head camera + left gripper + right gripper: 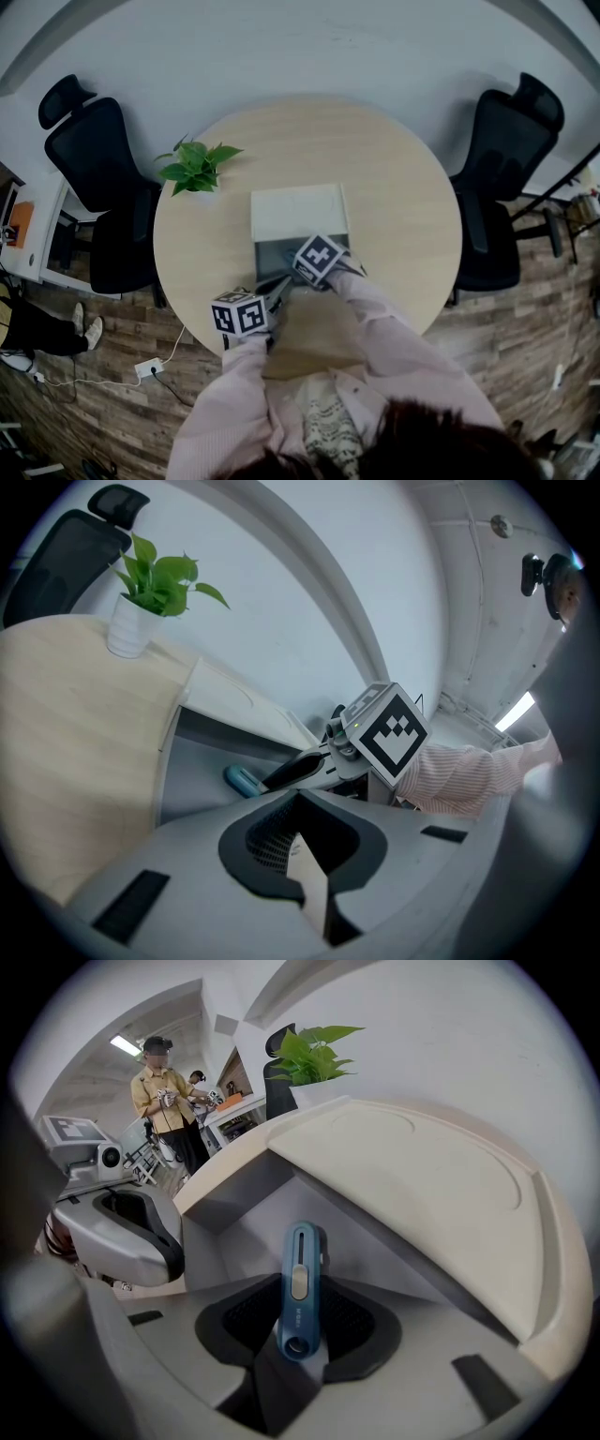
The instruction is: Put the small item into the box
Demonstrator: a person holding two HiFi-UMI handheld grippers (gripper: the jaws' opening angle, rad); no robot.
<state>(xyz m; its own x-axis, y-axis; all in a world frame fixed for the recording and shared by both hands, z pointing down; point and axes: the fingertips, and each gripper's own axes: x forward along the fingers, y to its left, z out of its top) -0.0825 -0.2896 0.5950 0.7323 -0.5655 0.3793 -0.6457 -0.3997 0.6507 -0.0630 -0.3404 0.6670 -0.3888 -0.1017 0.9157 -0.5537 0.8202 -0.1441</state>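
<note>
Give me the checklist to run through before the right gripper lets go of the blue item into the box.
1. Lid tipped back, box open: ok.
2. Blue item between the jaws of the right gripper: ok, the pads sit against both its sides.
3. Item above the box's grey inside, past the near wall: ok, both gripper views show it there.
4. Item resting on the box floor: cannot tell.
5. Left gripper out of the drop spot: ok, it sits at the box's near side, shut on a thin pale sheet.
</note>
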